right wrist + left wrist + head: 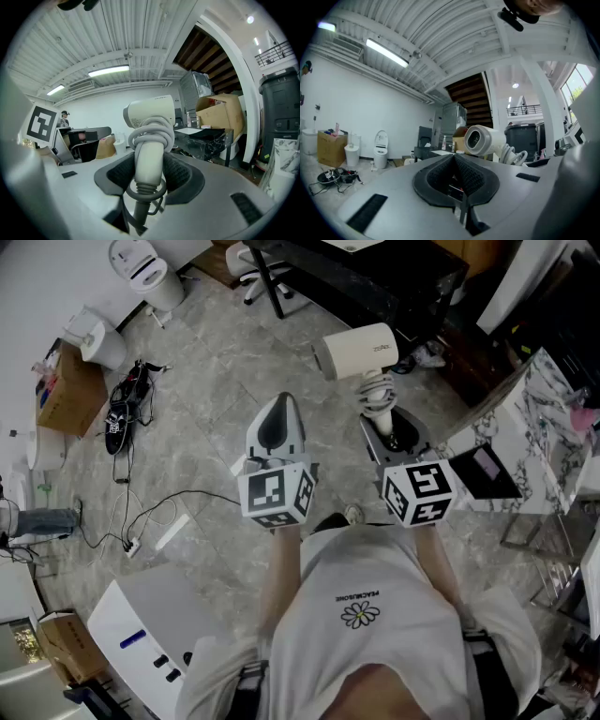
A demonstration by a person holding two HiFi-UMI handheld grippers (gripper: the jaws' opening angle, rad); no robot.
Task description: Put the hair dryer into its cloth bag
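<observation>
A cream hair dryer [356, 351] with its grey cord wound round the handle is held upright over the floor. My right gripper [389, 432] is shut on its handle; in the right gripper view the pads press both sides of the handle [149, 164] below the dryer's body [150, 115]. My left gripper [278, 423] hovers beside it to the left, shut with nothing between its jaws [453, 161]. From the left gripper view the hair dryer [485, 139] shows to the right, nozzle facing me. No cloth bag is in any view.
A dark table [375, 277] and an office chair [253, 263] stand ahead. Toilets [141, 263], a cardboard box [66, 390] and loose cables [122, 418] lie at the left. A marble-topped table [525, 418] is at the right, a white case [141, 624] at the lower left.
</observation>
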